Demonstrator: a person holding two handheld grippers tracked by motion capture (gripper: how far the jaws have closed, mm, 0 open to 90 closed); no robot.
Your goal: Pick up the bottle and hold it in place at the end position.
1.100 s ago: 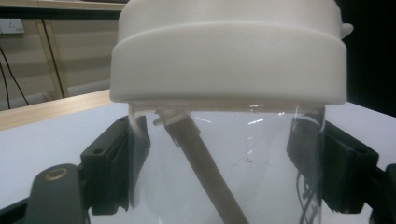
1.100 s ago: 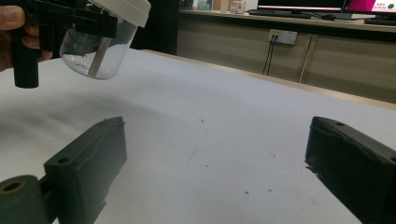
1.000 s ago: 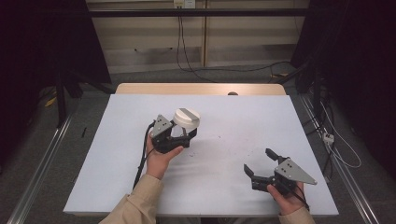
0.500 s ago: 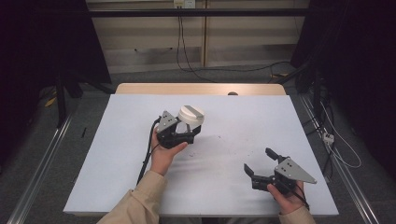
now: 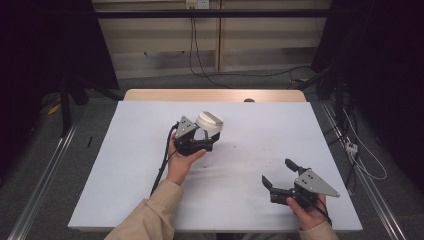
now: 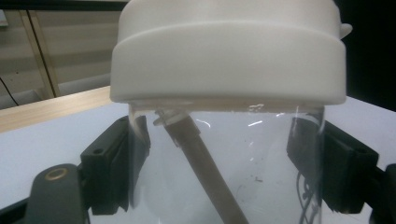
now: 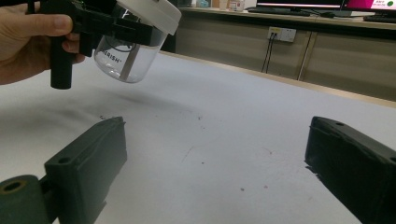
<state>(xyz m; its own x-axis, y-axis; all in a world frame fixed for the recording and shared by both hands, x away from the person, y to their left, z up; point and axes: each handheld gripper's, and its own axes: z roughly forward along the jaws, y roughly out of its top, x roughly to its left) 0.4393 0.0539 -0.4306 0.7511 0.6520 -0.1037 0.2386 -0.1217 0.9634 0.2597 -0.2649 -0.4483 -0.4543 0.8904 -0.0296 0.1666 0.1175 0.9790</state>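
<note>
A clear jar (image 5: 209,131) with a white lid (image 5: 210,121) hangs tilted above the middle of the white table (image 5: 130,150). My left gripper (image 5: 211,140) is shut on its clear body just under the lid. In the left gripper view the black pads (image 6: 116,163) press both sides of the jar (image 6: 224,154), and a brownish stick leans inside it. My right gripper (image 5: 280,172) rests low at the front right, open with nothing between its jaws. The right gripper view looks past the right gripper (image 7: 219,168) to the jar (image 7: 126,56) held off the table by the other hand (image 7: 23,42).
A wooden strip (image 5: 215,95) borders the table's far edge. Small dark specks (image 5: 235,147) dot the sheet near the middle. Metal rails (image 5: 45,170) run along the floor on both sides, and cables (image 5: 360,155) lie at the right.
My left gripper has carried the jar a little to the right and farther from the person. The right gripper has stayed where it was.
</note>
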